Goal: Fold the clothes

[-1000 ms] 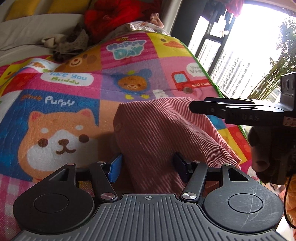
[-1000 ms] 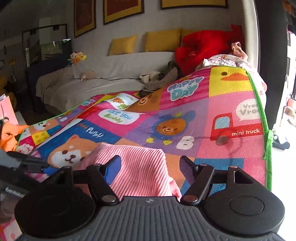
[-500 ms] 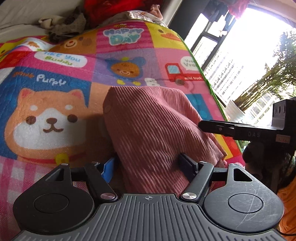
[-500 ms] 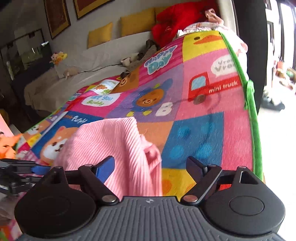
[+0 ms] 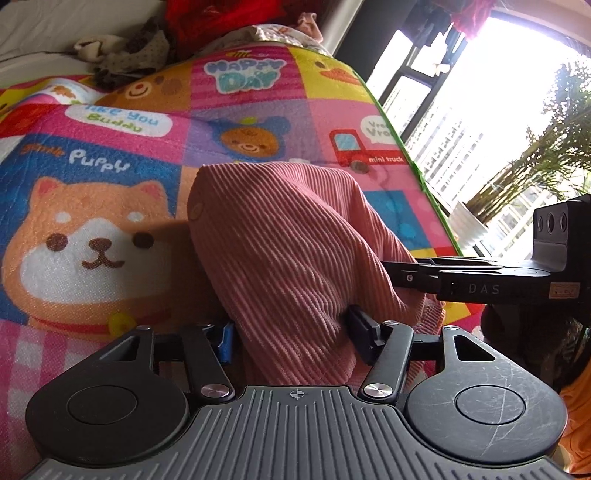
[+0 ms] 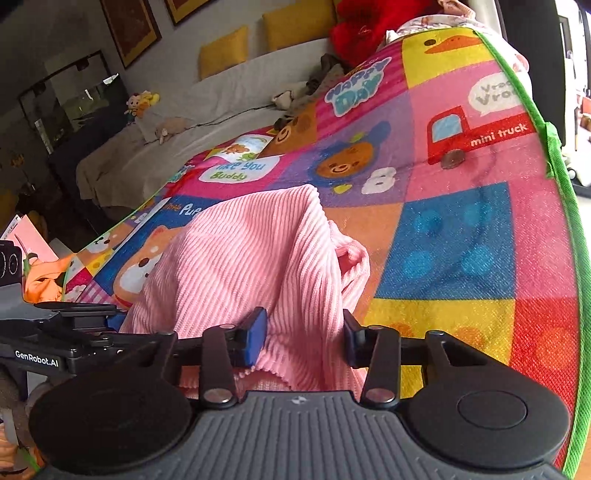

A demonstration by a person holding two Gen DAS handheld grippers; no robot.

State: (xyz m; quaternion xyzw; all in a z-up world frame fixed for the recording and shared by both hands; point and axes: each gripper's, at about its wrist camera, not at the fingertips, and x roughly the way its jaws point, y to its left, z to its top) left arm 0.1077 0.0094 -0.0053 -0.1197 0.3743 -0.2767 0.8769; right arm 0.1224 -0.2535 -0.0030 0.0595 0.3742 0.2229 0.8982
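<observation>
A pink ribbed garment [image 5: 288,251] lies bunched on the colourful play mat [image 5: 110,155]; it also shows in the right wrist view [image 6: 243,266]. My left gripper [image 5: 291,338] has its jaws part open with the garment's near end between them. My right gripper [image 6: 304,338] also stands part open around the garment's other near end. The right gripper's body [image 5: 480,277] shows at the right of the left wrist view. The left gripper's body [image 6: 55,339] shows at the left of the right wrist view.
The mat's green edge [image 6: 569,206] runs down the right side. A pile of red and grey clothes [image 5: 155,33] lies at the mat's far end by a white sofa [image 6: 184,147]. An orange cloth [image 6: 44,280] sits low left. A bright window [image 5: 480,110] is at right.
Both grippers drew back toward the near edge of the mat and the garment now stands between their jaws. The right gripper's jaws narrowed around the cloth.
</observation>
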